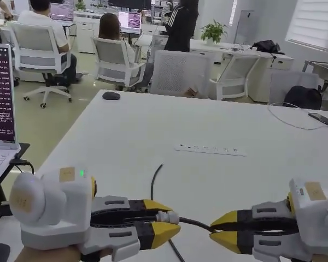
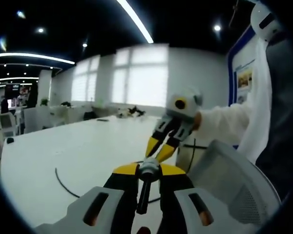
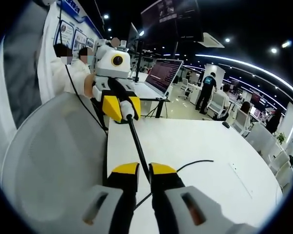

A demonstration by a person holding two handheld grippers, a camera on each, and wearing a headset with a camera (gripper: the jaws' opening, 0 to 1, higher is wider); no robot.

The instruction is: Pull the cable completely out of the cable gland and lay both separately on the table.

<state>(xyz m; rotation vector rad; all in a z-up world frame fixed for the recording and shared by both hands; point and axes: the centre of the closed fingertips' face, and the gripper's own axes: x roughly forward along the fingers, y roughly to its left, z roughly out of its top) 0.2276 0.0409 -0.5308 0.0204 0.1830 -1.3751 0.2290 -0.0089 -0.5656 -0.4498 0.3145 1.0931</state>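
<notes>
Nearest me, both tools are low in the head view and face each other tip to tip. My left hand-held gripper (image 1: 174, 218) is closed down on the cable gland (image 1: 167, 218), which is pinched right at its yellow tips with the threaded end sticking out toward 3 o'clock. My right hand-held gripper (image 1: 214, 228) is squeezed almost fully shut on the black cable (image 1: 194, 222), just beside where it leaves the gland.

The stretch of cable between the two tools looks taut and nearly straight, so its long axis runs 9 to 3 across my front, above the desk (image 1: 208, 120). From the right tool the gland lies at 9 o'clock. In the right gripper view it sits dead ahead along the jaws, at about 12. The right hand is the one on the cable, so I judge the pull has to go straight out toward 3 o'clock, in line with the gland's bore, while the left holds firm. The cable is not yet free, and a sideways tug could bind it.

Farther out, a loose length of the cable lies on the desk, its end pointing toward 12 o'clock. Beyond that is a white power strip (image 1: 210, 149).
</notes>
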